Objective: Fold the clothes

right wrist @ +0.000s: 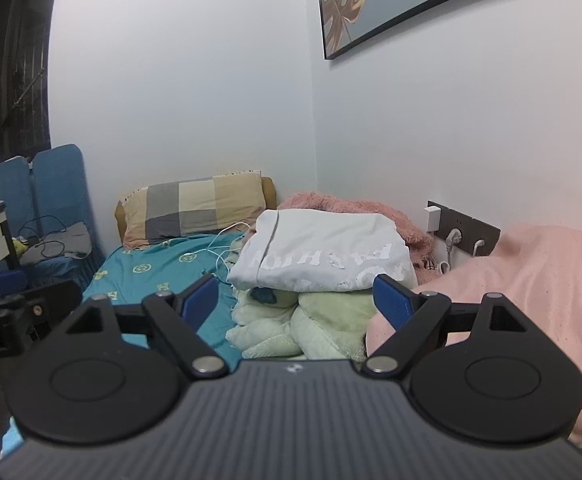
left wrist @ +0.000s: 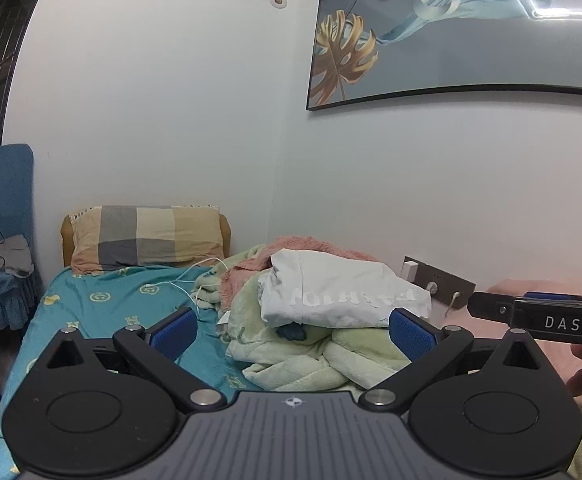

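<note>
I am holding the left gripper (left wrist: 291,332) and right gripper (right wrist: 295,300) with jaws released, empty, short of the white garment (right wrist: 323,252), which is sitting folded atop the green blanket (right wrist: 291,320) on the bed (right wrist: 151,276). Judging approach step; next I am needing a hem grasp.

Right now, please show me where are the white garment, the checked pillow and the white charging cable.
white garment (left wrist: 343,292): left wrist view, on the printed front panel.
checked pillow (right wrist: 195,208): right wrist view, on the middle of its checked cover.
white charging cable (left wrist: 187,280): left wrist view, on the loop lying over the teal sheet.
</note>
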`<state>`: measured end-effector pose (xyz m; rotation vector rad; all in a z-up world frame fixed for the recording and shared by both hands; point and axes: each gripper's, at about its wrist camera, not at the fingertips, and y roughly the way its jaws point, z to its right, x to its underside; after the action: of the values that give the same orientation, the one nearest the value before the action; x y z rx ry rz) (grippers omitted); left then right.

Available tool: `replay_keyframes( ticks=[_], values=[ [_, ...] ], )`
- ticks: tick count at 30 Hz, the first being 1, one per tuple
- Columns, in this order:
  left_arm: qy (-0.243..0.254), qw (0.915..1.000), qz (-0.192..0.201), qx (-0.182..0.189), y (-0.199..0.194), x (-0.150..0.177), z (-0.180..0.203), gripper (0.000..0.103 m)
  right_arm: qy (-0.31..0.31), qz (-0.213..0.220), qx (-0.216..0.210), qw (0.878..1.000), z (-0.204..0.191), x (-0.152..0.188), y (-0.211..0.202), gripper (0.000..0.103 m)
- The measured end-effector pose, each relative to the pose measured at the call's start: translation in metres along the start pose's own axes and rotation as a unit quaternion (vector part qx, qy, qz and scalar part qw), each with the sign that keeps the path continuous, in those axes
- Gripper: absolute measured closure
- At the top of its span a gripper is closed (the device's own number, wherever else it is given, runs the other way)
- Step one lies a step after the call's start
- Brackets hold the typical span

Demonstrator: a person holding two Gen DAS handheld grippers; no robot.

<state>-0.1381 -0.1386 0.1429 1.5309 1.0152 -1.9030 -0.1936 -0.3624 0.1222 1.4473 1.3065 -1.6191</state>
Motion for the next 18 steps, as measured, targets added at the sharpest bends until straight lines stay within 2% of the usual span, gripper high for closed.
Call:
replay_keyframes(
  ticks=[18],
  values=[
    [0.002,0.9999,-0.008,-0.005,0.0011,0.0006,-0.0031,0.000,-0.006,-0.014,0.001,1.000,-0.0066,0.0066,0.0060,0.017]
  ],
)
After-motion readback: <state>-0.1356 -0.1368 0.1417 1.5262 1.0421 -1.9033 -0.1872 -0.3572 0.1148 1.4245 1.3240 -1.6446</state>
